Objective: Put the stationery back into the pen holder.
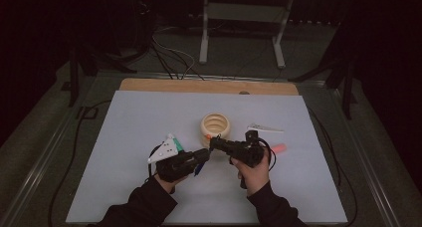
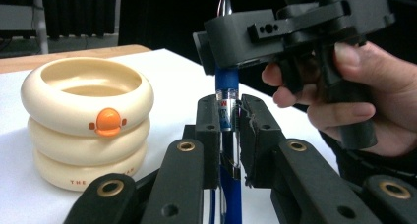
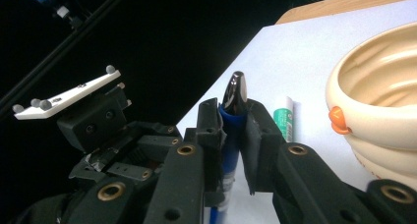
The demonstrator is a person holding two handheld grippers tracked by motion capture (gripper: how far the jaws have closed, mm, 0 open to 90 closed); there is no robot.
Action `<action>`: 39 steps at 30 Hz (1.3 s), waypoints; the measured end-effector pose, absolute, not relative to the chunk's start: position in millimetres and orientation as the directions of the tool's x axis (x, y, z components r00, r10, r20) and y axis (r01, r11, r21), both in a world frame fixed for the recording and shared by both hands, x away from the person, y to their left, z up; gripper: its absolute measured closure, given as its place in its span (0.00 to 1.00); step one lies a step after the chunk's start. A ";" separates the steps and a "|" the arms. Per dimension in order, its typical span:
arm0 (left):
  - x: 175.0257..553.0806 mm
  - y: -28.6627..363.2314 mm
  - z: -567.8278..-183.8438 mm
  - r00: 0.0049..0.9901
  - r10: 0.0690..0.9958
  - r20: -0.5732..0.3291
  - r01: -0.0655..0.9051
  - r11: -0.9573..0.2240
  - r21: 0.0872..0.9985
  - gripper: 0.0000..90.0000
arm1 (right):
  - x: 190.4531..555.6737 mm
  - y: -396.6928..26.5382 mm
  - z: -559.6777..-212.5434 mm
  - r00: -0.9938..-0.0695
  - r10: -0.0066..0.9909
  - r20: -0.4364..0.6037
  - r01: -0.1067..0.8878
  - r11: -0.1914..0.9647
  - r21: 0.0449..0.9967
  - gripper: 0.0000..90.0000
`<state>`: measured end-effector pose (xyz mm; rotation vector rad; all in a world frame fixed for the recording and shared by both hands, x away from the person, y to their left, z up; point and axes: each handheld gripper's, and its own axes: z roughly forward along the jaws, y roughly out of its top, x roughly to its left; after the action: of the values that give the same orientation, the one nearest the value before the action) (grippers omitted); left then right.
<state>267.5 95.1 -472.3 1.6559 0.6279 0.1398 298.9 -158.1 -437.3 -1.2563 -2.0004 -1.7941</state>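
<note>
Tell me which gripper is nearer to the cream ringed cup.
Right. The right gripper has its tips just below the cream ringed cup, shut on the top of the blue pen. The left gripper sits lower and further left, clamping the pen's barrel.

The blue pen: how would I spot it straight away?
Start at the cream ringed pot mid-table on the white sheet. Just in front, two hand-held grippers meet; the blue pen is clamped between both. Its blue barrel and shiny tip distinguish it from the green-and-white tube nearby.
</note>
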 end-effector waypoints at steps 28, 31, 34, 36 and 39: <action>263.6 82.5 -471.6 0.837 0.505 -0.209 0.337 -0.175 0.925 0.30 | 302.0 -169.5 -410.6 -0.690 0.528 0.494 0.574 -0.016 0.819 0.89; 264.1 81.3 -472.6 0.835 0.510 -0.205 0.342 -0.189 0.921 0.21 | 303.8 -172.3 -403.3 -0.698 0.553 0.456 0.545 -0.003 0.838 0.89; 264.5 80.3 -473.4 0.839 0.502 -0.211 0.349 -0.199 0.916 0.18 | 305.2 -173.8 -399.4 -0.701 0.561 0.441 0.533 0.000 0.846 0.89; 264.5 78.6 -474.9 0.849 0.485 -0.211 0.352 -0.219 0.910 0.12 | 307.5 -176.1 -393.2 -0.704 0.569 0.425 0.516 -0.001 0.856 0.89; 264.2 78.0 -475.9 0.854 0.474 -0.214 0.352 -0.224 0.909 0.08 | 310.0 -178.3 -386.7 -0.708 0.572 0.415 0.503 -0.005 0.864 0.89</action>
<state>264.2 78.0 -475.9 1.8360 0.6229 0.1272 310.0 -178.3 -386.7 -1.2206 -2.2555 -1.9134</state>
